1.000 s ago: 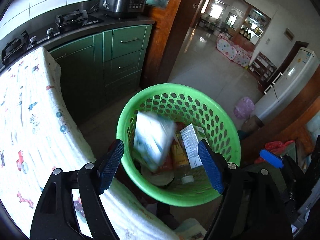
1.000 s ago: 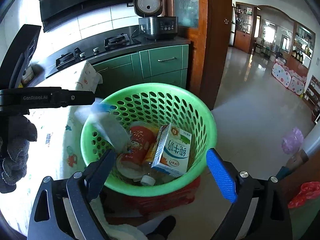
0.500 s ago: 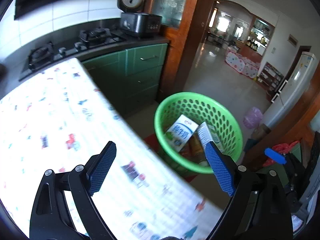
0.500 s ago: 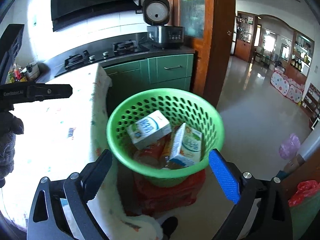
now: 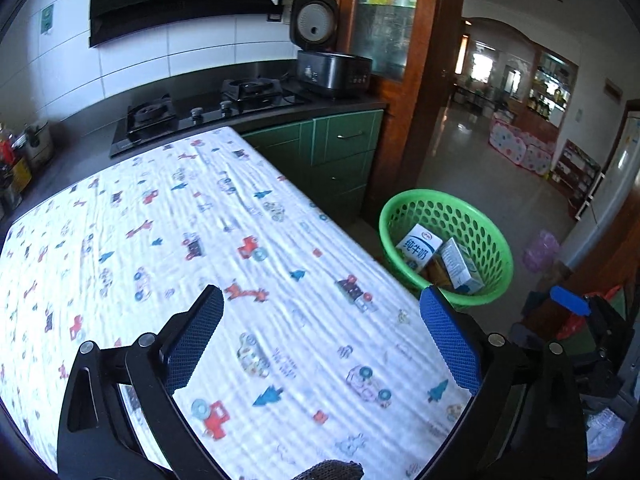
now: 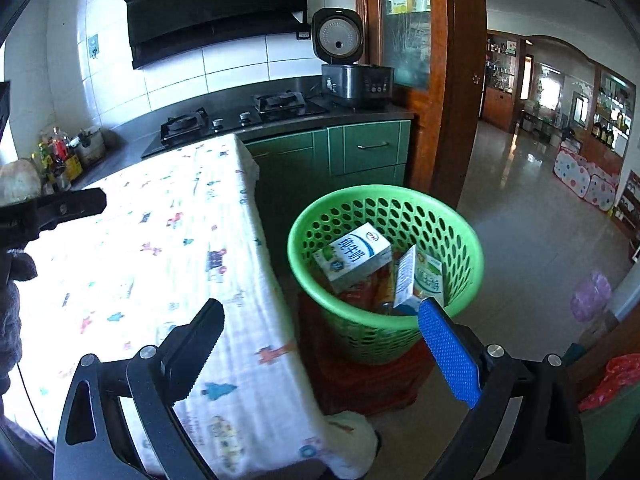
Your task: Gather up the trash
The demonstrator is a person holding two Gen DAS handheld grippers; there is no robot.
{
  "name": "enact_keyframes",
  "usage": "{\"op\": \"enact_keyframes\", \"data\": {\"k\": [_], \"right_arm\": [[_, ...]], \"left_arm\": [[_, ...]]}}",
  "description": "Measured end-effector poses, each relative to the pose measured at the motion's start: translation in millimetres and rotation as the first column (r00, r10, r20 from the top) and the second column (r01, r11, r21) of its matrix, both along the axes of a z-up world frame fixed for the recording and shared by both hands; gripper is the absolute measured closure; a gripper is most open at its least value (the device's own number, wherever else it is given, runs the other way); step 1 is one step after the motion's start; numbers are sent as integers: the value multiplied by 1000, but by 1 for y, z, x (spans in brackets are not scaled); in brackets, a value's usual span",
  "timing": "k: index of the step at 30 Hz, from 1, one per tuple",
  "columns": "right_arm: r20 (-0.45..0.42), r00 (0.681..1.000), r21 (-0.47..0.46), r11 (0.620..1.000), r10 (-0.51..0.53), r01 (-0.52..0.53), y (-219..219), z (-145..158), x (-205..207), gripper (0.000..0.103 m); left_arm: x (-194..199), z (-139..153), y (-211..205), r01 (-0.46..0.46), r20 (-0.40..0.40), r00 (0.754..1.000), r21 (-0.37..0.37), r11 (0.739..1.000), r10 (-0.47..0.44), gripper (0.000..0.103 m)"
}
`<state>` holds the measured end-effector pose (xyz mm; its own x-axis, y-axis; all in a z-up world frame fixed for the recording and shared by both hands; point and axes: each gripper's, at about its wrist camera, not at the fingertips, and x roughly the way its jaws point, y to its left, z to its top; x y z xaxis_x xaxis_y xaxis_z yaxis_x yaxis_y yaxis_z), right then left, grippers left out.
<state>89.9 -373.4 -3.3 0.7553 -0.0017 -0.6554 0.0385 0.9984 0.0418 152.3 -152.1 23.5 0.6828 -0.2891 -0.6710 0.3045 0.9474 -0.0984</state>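
Observation:
A green perforated basket stands on the floor by the table's right edge; it also shows in the right wrist view. Inside lie a white-and-blue milk carton, a second carton on edge and red-orange packaging. Both cartons also show in the left wrist view, the milk carton and the second one. My left gripper is open and empty above the table's patterned cloth. My right gripper is open and empty, between the table edge and the basket, above them.
The table carries a white cloth with small car and tree prints. Behind it run a dark counter with a gas hob, a rice cooker and green cabinets. A red crate sits under the basket. The left gripper's arm crosses the right wrist view's left edge.
The milk carton dropped from my left gripper into the basket and came to rest there. Both grippers have pulled back and up; the left one has swung over the table.

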Motion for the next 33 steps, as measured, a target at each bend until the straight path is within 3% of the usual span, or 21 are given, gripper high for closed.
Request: {"op": "enact_keyframes", "data": {"k": [8, 17, 33], "right_arm": [[2, 1000, 8, 1000, 17, -17, 18, -4, -14, 9], [24, 999, 57, 998, 32, -34, 34, -2, -29, 9], [67, 998, 50, 999, -18, 14, 44, 11, -43, 8]], "left_arm": [[-33, 0, 37, -54, -17, 998, -35, 998, 53, 6], [-60, -23, 77, -129, -28, 991, -78, 989, 127, 6], [-87, -9, 60, -113, 167, 980, -6, 994, 112, 5]]}}
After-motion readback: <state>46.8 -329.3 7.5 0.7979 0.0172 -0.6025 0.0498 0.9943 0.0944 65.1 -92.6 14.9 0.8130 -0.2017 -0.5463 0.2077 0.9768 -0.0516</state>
